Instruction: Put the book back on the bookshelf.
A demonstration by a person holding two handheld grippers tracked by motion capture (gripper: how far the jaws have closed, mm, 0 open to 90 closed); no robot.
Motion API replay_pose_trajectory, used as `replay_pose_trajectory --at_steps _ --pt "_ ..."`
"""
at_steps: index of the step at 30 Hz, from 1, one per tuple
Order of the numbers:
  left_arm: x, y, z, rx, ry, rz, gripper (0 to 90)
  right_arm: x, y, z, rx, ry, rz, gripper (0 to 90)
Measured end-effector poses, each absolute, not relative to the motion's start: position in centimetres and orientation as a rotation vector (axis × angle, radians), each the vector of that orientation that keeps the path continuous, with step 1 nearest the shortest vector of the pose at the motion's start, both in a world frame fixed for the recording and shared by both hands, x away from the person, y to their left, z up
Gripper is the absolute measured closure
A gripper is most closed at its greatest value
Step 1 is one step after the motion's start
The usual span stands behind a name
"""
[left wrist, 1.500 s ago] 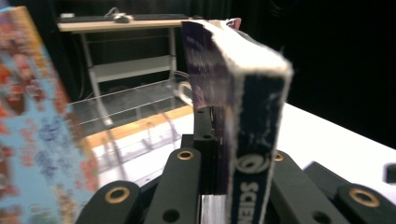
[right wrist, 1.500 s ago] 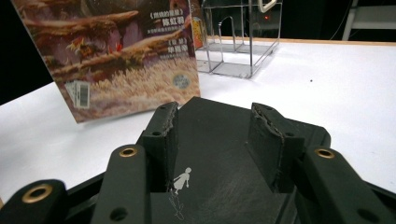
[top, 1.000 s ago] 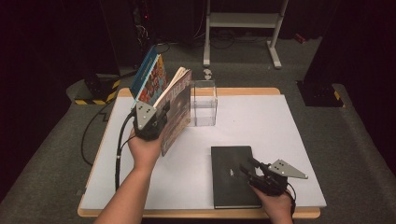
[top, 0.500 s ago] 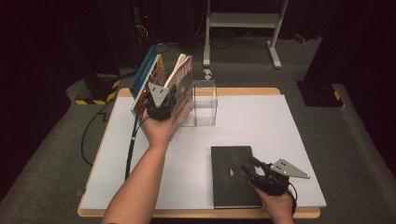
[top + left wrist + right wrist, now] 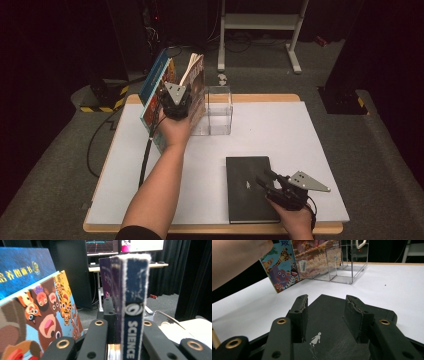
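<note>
High view, left tongs (image 5: 175,101): clamped on the spine of the science book (image 5: 132,312), held upright to slot in beside the leaning picture books (image 5: 156,92).
Clear rack (image 5: 220,111): just right of the left tongs; compartment by them looks empty.
Right tongs (image 5: 325,318): jaws half open, gripping nothing, poised over the black book (image 5: 250,187) lying flat beneath them, likely next.
</note>
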State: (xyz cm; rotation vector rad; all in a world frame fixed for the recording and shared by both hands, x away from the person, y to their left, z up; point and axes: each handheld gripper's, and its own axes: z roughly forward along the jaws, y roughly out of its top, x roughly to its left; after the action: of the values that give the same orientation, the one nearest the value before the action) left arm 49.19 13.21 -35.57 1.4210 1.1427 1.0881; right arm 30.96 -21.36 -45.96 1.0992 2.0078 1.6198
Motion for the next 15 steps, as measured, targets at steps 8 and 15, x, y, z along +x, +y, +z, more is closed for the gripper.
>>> replay_pose_trajectory --at_steps 8,15 --pt "49.4 13.2 -36.5 1.419 1.132 1.11 83.3 30.9 -21.3 -46.0 1.101 2.005 1.651 54.1" --pt "48.8 13.3 -37.0 1.43 1.132 1.142 81.4 30.8 -20.8 -46.0 1.089 2.026 1.652 54.0"
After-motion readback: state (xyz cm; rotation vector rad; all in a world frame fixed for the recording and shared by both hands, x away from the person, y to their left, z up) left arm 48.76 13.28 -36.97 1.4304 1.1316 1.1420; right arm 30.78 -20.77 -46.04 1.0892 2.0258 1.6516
